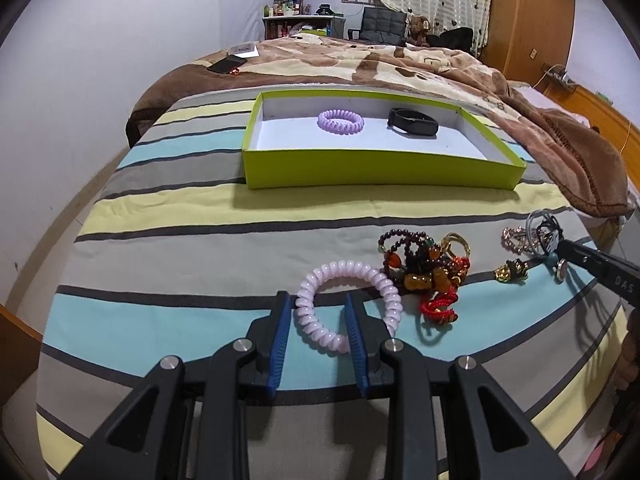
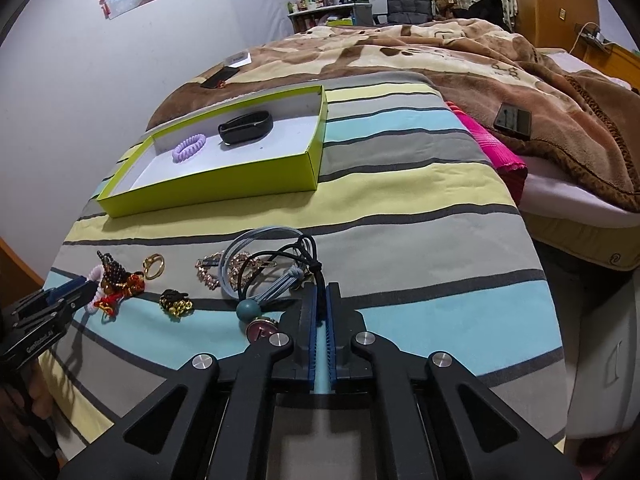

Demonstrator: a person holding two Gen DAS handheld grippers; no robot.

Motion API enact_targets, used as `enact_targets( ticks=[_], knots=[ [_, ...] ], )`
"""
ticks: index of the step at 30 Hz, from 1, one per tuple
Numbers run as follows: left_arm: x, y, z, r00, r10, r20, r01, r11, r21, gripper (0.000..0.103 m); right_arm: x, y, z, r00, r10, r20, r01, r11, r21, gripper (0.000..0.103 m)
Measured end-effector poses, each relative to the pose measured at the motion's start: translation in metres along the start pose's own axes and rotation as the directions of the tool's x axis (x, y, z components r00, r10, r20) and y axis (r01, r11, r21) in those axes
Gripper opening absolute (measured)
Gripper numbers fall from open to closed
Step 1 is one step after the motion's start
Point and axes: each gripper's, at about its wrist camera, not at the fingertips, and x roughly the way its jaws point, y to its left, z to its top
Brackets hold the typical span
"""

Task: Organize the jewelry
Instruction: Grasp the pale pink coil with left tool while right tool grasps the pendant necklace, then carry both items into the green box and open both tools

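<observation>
Blue ribbed pads on the left gripper [image 1: 318,312] stood apart, straddling the near arc of a pale pink coil band [image 1: 347,307] that lay on the striped sheet [image 1: 200,248], one pad outside the loop and one inside, not yet pinched. The right gripper [image 2: 322,300] was nearly closed, its pads clamped on a black hair tie [image 2: 280,266] in the tangle of ties and clips (a thin gap showed lower down). Just beside the pink band sat a heap of beads [image 1: 424,268]. Beyond, well apart, the green box [image 1: 380,170] already held a purple coil [image 1: 341,121] and a black band [image 1: 413,121]. The step in hand looked like picking up; next, I judged, the left should squeeze on the coil, then both lift clear and carry to the box without dragging neighbours along.
</observation>
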Motion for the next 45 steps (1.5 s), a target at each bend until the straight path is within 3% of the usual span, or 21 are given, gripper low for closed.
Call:
enact_targets(
  ticks=[3, 5, 14, 27, 37, 45],
  knots=[
    [0.000, 0.000, 0.001, 1.000, 0.011, 0.000, -0.011, 1.000, -0.001, 0.011, -0.006, 0.001, -0.002, 1.000, 0.004, 0.015, -0.004, 1.000, -0.001, 0.003],
    [-0.002, 0.002, 0.000, 1.000, 0.004, 0.001, -0.004, 1.000, -0.007, 0.010, -0.015, 0.002, -0.003, 0.999, 0.018, 0.035, -0.018, 1.000, 0.001, 0.003],
    [-0.016, -0.001, -0.006, 0.999, -0.030, 0.030, 0.030, 1.000, 0.001, 0.010, -0.050, 0.010, -0.002, 0.990, 0.064, 0.125, -0.063, 0.998, -0.013, 0.003],
    [-0.068, -0.003, 0.000, 0.978, -0.115, 0.174, 0.116, 0.993, 0.007, 0.010, -0.073, 0.033, -0.001, 0.975, 0.140, 0.175, -0.134, 0.990, -0.042, 0.003],
    [-0.064, -0.006, 0.024, 0.975, -0.119, 0.190, 0.114, 0.993, 0.034, 0.010, -0.067, 0.045, 0.016, 0.970, 0.166, 0.179, -0.157, 0.986, -0.061, 0.003],
    [-0.047, 0.003, 0.060, 0.973, -0.100, 0.209, 0.094, 0.995, 0.039, 0.010, -0.050, 0.050, 0.048, 0.969, 0.163, 0.186, -0.149, 0.985, -0.091, 0.003]
  ],
)
